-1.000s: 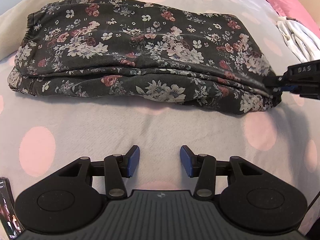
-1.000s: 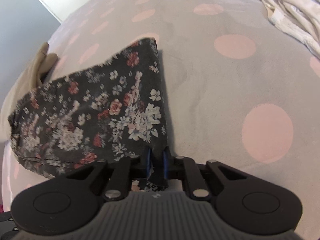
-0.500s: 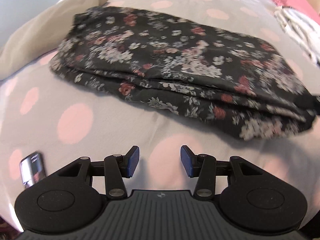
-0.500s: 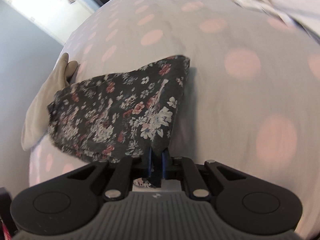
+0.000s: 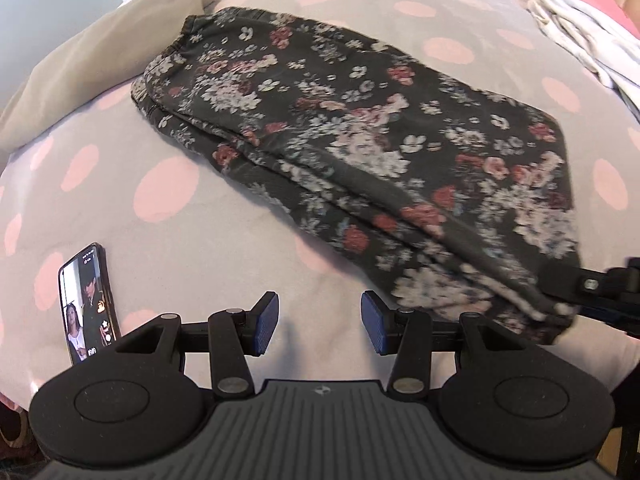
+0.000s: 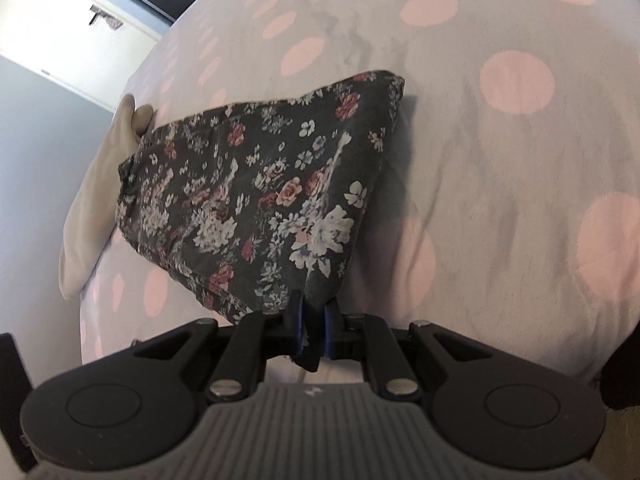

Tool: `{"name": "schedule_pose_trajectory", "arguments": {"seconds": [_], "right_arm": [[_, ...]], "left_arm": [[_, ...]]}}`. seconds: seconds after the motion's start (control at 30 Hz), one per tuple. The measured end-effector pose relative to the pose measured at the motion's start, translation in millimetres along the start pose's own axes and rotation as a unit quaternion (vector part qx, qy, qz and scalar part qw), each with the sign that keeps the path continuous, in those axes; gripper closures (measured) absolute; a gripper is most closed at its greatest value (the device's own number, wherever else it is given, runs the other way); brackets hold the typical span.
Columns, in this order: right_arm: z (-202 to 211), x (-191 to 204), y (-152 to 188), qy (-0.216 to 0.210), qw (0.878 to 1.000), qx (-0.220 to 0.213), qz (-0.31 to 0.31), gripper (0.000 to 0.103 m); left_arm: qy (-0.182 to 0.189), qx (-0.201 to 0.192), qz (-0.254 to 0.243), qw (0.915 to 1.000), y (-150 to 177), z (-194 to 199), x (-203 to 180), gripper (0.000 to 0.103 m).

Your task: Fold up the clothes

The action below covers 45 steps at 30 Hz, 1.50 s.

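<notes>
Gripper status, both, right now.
Left gripper: open, holding nothing, above the bedspread.
Right gripper: shut on a corner of the folded floral garment.

Dark floral garment (image 5: 360, 128), white and red blooms; bedspread (image 5: 224, 240) pale grey, pink dots. Beige pillow (image 5: 100, 60) at ten o'clock, white cloth (image 5: 580, 40) at two.

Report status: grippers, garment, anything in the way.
Left hand-held gripper open, empty. Right hand-held gripper shut on floral garment corner. Phone on bedspread beside left gripper, clear of the garment.
</notes>
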State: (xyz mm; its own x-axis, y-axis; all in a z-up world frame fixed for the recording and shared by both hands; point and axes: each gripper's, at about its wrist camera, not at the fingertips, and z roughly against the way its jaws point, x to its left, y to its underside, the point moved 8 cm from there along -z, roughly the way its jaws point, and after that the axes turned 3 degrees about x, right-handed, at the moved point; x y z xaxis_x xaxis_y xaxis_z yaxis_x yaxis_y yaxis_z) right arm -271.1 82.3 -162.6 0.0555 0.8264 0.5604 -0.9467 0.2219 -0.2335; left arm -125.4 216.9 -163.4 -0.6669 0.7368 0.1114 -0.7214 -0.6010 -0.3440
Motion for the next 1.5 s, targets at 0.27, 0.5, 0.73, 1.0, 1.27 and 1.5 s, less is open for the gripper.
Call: {"name": "schedule_pose_trajectory", "arguments": {"seconds": [0.27,0.5,0.73,1.0,1.27,1.5], "right_arm": [[10.7,-11.9,-1.9,0.004,1.000,0.023,0.007,0.087],[34.6,-18.6,-38.5,0.047,0.993,0.007,0.109,0.083],[35.1,-12.7,-66.7,0.100,0.937,0.021,0.335,0.079],[23.2,6.3,-84.1,0.084,0.833,0.031,0.545,0.072],[-7.3,-0.2,-80.3,0.085,0.706,0.032,0.702,0.066],[-29.6,-12.1,-58.6,0.110,0.525,-0.007,0.844,0.057]], "left_arm": [[0.010,-0.031,-0.013,0.9994,-2.0,29.9,-34.7,0.060],[0.022,-0.037,-0.056,0.9975,-4.6,34.4,-71.1,0.060],[0.032,-0.053,-0.076,0.9952,-6.9,30.6,-93.3,0.059],[0.030,-0.089,-0.130,0.9870,-6.3,29.1,-120.5,0.059],[0.025,-0.108,-0.201,0.9733,0.8,20.9,-146.7,0.052],[0.009,-0.087,-0.235,0.9680,3.2,-0.6,-159.0,0.051]]}}
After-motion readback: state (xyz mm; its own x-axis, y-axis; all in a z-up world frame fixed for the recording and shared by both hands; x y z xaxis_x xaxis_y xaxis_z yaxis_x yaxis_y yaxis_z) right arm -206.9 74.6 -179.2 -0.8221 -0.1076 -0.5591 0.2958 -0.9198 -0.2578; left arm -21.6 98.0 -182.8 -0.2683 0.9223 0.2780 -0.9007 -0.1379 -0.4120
